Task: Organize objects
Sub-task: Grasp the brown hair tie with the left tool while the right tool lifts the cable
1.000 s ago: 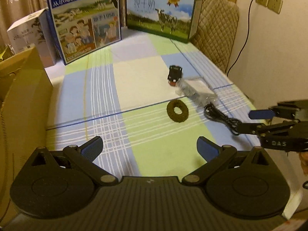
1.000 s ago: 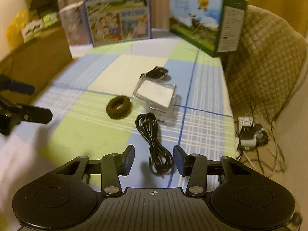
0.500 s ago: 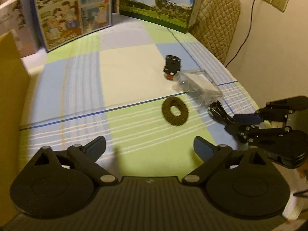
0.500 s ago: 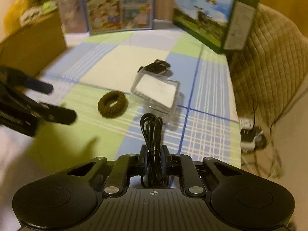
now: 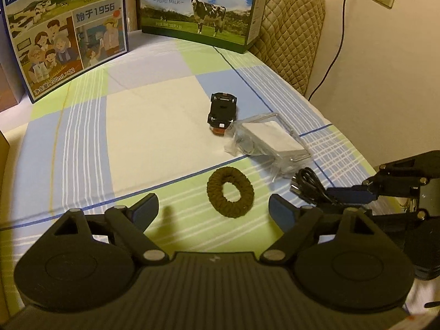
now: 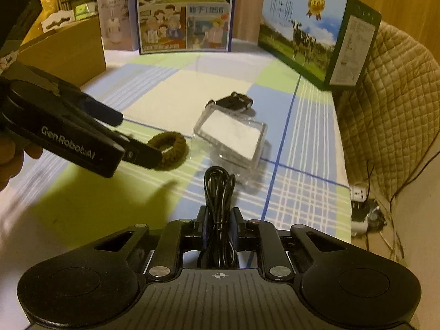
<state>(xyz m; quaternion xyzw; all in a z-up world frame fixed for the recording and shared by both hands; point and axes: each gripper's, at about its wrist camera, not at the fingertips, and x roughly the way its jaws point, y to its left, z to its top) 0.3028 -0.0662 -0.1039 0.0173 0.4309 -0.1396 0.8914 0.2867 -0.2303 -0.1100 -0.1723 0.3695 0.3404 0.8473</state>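
Right gripper (image 6: pixel 218 229) was clenched on the coiled black cable (image 6: pixel 219 189): both pads pressed the bundle's near end, and the loop stuck out forward past the jaws over the checked surface (image 6: pixel 302 126). Left gripper (image 5: pixel 213 210) was released, and its jaws had just been narrowing with nothing between the pads; the brown hair tie (image 5: pixel 230 191) lay flat on the surface just ahead of the gap, nearer the right-hand finger, no contact. In the right wrist view the left gripper (image 6: pixel 132 134) came in from the left, its lower finger crossing in front of the hair tie (image 6: pixel 170 150); can't tell from there whether it touched. Clear plastic case (image 5: pixel 268 141) with a white insert sat beyond the hair tie, just past the cable's (image 5: pixel 310 187) far end. Black toy car (image 5: pixel 222 108) sat touching or nearly touching the case's far corner. Two milk cartons stood at the back, the blue one (image 5: pixel 66 33) left, the green one (image 5: pixel 203 8) right. A cardboard box (image 6: pixel 68 52) sat at the left edge, a quilted chair back (image 5: pixel 291 27) right of the surface
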